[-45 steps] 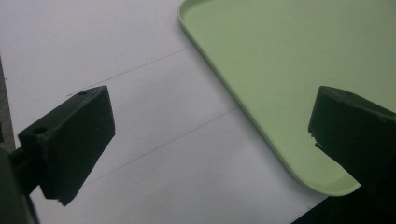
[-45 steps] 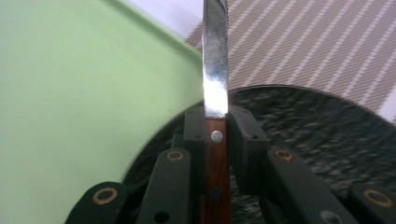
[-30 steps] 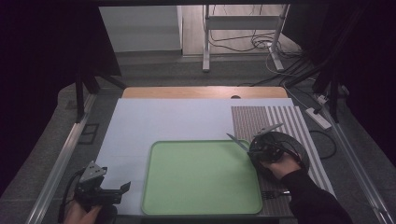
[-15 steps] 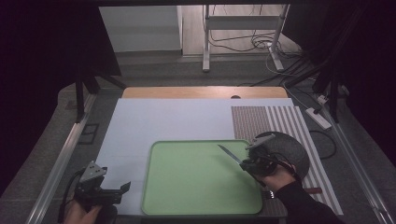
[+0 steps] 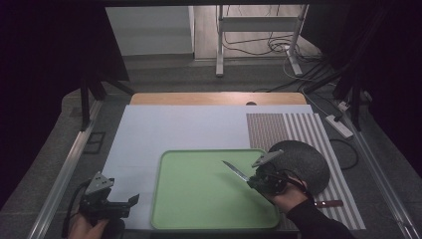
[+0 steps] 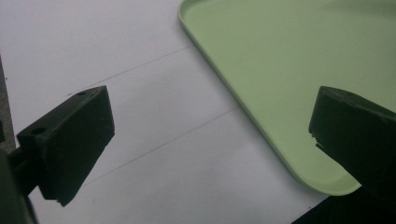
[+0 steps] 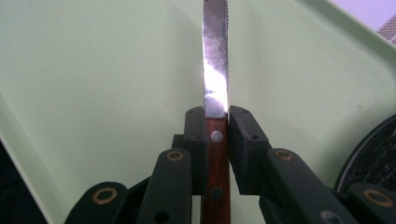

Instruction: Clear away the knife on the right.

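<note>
A knife [image 5: 235,171] with a wooden handle [image 7: 215,172] and a serrated steel blade [image 7: 215,60] is clamped in my right gripper [image 5: 259,181]. The jaws press on the handle just behind the blade. The blade points out over the light green tray [image 5: 199,209], toward its middle. My left gripper [image 5: 130,201] rests at the table's front left with its jaws wide apart and nothing between them. In the left gripper view its fingers [image 6: 74,135] frame white paper and the tray's near corner [image 6: 327,182].
A dark round plate [image 5: 303,162] lies just right of the tray on a striped mat [image 5: 298,130]. A second wooden-handled utensil [image 5: 328,203] lies on the mat near the front. White paper [image 5: 174,129] covers the table behind and left of the tray.
My right gripper has carried the knife leftward from beside the plate to over the tray's right part. The left gripper has stayed where it was.
</note>
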`<state>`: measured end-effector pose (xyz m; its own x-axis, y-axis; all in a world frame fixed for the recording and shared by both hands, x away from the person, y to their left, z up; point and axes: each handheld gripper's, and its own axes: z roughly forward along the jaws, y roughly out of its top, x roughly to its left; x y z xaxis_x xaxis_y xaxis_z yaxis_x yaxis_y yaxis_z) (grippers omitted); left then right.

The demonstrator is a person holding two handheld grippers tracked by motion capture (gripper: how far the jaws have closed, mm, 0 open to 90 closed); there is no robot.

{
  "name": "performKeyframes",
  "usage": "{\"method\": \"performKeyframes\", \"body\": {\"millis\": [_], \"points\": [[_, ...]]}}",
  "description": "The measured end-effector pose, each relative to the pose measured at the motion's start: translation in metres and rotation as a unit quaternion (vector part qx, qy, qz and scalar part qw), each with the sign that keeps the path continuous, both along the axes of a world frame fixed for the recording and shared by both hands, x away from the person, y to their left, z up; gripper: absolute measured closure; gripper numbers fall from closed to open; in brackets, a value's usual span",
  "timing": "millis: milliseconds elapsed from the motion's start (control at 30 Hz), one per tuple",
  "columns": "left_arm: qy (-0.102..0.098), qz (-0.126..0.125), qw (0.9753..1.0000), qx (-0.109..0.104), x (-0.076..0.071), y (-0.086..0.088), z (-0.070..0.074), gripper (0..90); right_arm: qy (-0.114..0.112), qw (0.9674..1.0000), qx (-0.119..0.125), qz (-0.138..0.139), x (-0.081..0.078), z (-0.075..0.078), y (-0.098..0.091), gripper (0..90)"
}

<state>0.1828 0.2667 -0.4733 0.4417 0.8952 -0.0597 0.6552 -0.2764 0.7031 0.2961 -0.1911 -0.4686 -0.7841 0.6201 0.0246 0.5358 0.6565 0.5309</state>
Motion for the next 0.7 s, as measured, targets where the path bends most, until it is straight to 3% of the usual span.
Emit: {"method": "performKeyframes", "body": {"millis": [200, 500, 700], "points": [[0.0, -0.002, 1.0, 0.001, 0.0, 0.0, 0.0, 0.9, -0.002, 0.9998, -0.008, -0.016, 0.006, -0.009, -0.001, 77.5], [0.0, -0.003, 1.0, 0.002, 0.0, -0.001, 0.0, 0.9, 0.005, 0.9996, -0.02, -0.017, 0.01, -0.023, 0.002, 77.5], [0.0, -0.004, 1.0, 0.003, 0.0, -0.001, 0.0, 0.9, 0.006, 0.9988, -0.047, -0.008, 0.011, -0.034, 0.006, 77.3]]}}
